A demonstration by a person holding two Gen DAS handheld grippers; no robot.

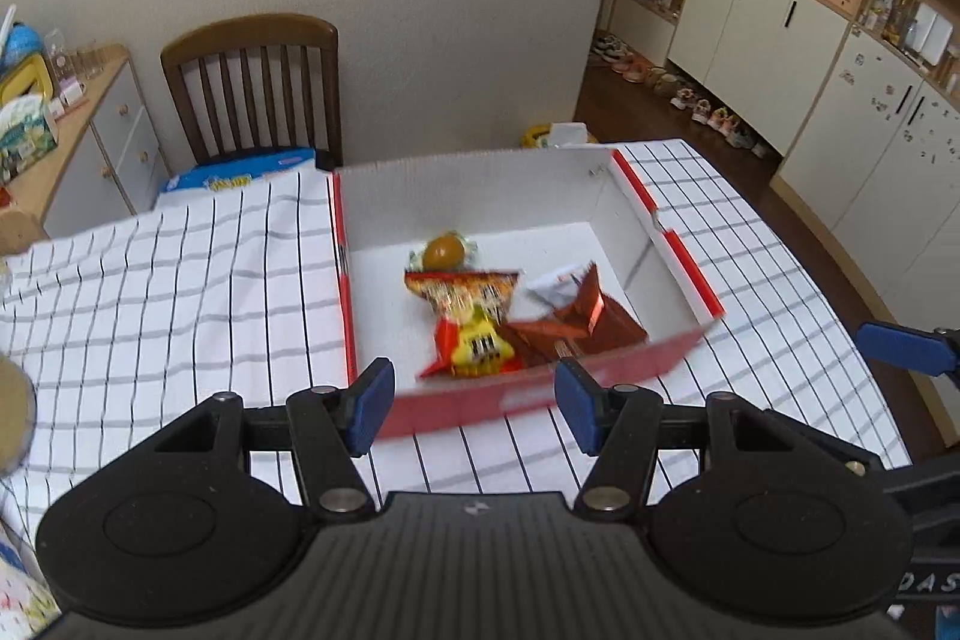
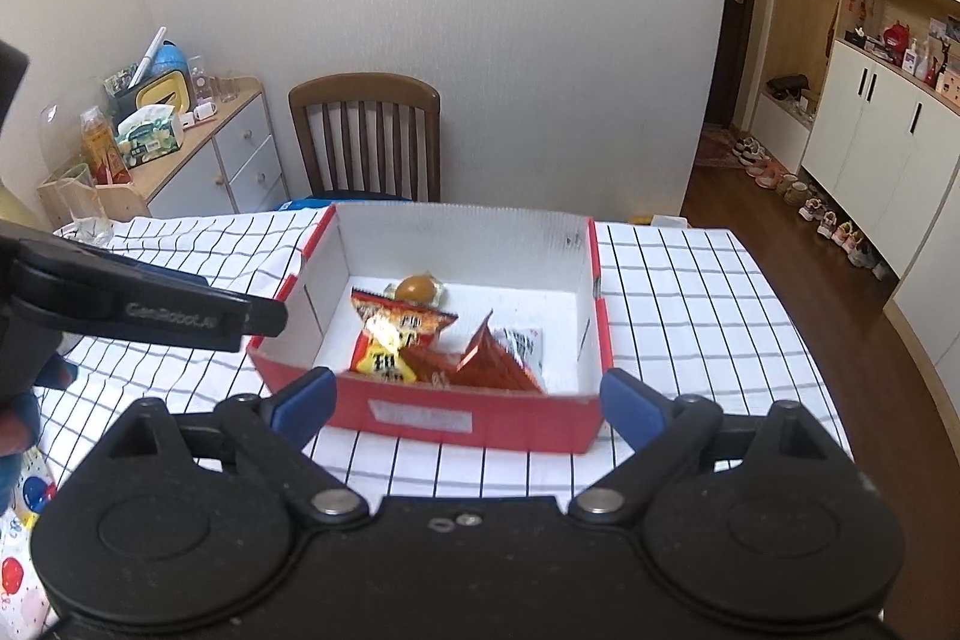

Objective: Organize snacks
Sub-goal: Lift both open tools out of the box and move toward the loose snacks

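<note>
On the checked-cloth worktop (image 2: 690, 292), snacks fill the red-and-white cardboard box (image 2: 474, 415); both your hand-held grippers, left (image 1: 474, 400) and right (image 2: 468, 400), hang spread and empty; seek remaining snacks.

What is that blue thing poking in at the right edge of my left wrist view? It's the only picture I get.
Observer: That is one finger pad of the right gripper. In its own view both pads stand wide apart, with nothing between them.
Operator: Where is it pointing?
Observer: At the red box, facing the near wall. That wall carries a white label, which is only a blur in your view.
Operator: Is there anything beyond my picture?
Observer: Yes, a dark door at the right end of the back wall.
</note>
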